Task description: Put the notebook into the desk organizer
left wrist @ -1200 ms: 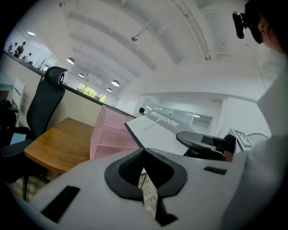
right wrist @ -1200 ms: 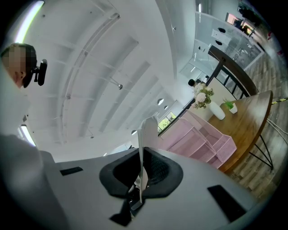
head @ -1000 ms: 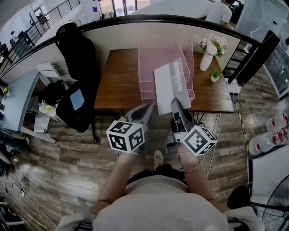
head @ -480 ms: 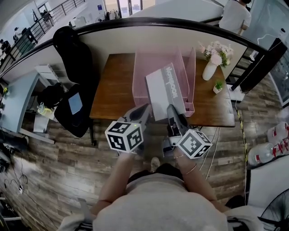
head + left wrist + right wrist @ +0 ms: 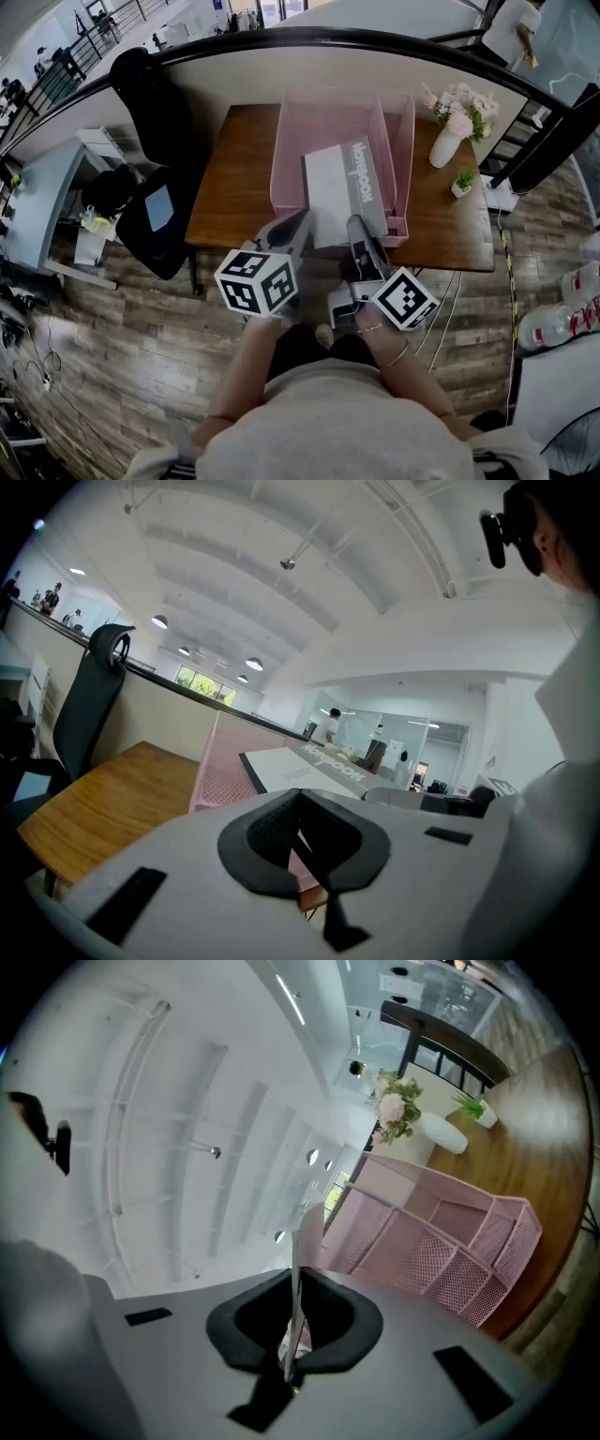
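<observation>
Brown plank flooring [image 5: 112, 347] runs under a wooden worktop [image 5: 239, 178] that stands against a pale curved partition [image 5: 234, 80] capped by a black rail, in an open office with glass walls behind. A black office chair [image 5: 155, 141] sits at the worktop's left end. At its right end are a white vase [image 5: 443, 148] of pink and white flowers and a small potted plant [image 5: 462, 183]. A pink desk organizer [image 5: 292, 141] of fine metal mesh stands mid-worktop, with tall upright dividers at the back and low stepped trays at the front. The notebook [image 5: 337, 187] is flat and pale grey, with a darker band bearing white lettering along its right side. It lies tilted over the organizer's front trays, its near edge at the worktop's front edge. It covers those trays, so it is not clear whether it rests in one or only hangs above them. The right tongs [image 5: 356, 223] are clamped on that near edge; in the right gripper view the notebook shows edge-on as a thin white sheet pinched between the dark pads. The left tongs [image 5: 302, 217] are closed together with nothing between them, just left of the notebook and apart from it. Each gripper carries a cube with black-and-white square markers. The person's torso fills the bottom of the head view and hides the floor below, and the worktop's legs are mostly out of sight. Furniture at the far left is cut off by the frame.
</observation>
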Available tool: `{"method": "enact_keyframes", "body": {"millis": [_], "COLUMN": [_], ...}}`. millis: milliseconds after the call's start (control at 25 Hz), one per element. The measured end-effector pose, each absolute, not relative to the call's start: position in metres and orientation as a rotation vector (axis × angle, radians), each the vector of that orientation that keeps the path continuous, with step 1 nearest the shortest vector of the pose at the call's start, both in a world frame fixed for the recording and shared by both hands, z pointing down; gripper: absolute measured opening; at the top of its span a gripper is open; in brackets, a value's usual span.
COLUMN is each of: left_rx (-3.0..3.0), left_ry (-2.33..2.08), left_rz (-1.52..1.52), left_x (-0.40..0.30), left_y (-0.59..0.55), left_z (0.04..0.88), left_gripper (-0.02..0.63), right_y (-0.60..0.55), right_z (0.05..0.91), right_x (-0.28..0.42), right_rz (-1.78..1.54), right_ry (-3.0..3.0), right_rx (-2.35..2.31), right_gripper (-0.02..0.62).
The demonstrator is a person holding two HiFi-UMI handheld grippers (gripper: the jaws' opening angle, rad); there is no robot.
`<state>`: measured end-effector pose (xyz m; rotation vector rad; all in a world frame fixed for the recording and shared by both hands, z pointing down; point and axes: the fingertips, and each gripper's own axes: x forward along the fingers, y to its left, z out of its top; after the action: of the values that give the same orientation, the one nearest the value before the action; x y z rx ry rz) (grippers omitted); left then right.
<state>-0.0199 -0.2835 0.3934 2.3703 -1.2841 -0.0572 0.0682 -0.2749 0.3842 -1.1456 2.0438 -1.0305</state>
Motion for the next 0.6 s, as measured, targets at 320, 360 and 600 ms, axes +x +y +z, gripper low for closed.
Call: {"method": "enact_keyframes", "body": {"millis": [320,360,600], "left_rx": [2.384,2.386,2.370], "left_ry": [-1.238,-1.232,-1.217], "left_rz": [-0.029,-0.023,-0.012], "left_x": [-0.023,-0.023,-0.033], "left_y": [-0.288,-0.288,-0.287], "left_z": [0.396,0.396,0.399], "left_gripper": [0.002,0.002,0.002], "right_y": [-0.284,-0.285,-0.290], "right_z": [0.400,0.401,0.406], "right_x": [0.066,0.065,0.057], "right_rz": [-1.122,-1.131,-1.167], "right_ry": [1.915,1.903,1.884], "right_rx": [-1.146,-1.150,-1.147], "right_gripper": [0.037,0.037,0.038]}}
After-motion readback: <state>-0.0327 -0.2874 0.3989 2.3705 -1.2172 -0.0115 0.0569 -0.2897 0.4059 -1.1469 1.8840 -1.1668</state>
